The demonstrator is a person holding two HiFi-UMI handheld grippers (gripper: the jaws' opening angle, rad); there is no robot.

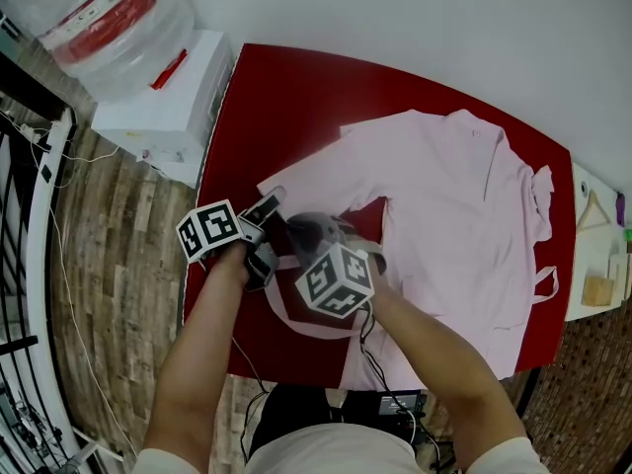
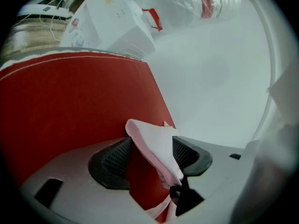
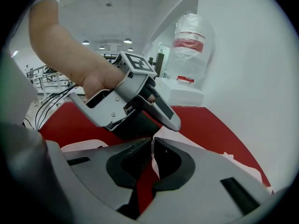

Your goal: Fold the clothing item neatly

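Observation:
A pink garment (image 1: 454,196) lies spread on the red table (image 1: 296,97), one sleeve reaching left toward both grippers. My left gripper (image 1: 271,203) is open at the sleeve's end. In the left gripper view a folded pink sleeve corner (image 2: 154,143) sits between the wide jaws of the left gripper (image 2: 150,149). It leans on the right pad and stands clear of the left one. My right gripper (image 1: 296,227), just right of the left one, is shut on a thin edge of pink cloth (image 3: 154,164), which shows between the jaws of the right gripper (image 3: 152,143).
A large water bottle (image 1: 99,23) and a white box (image 1: 168,97) stand off the table's far left corner. A wooden hanger (image 1: 592,210) lies on a white surface at the right. A pink strap (image 1: 286,316) loops under my hands. Cables trail below the near edge.

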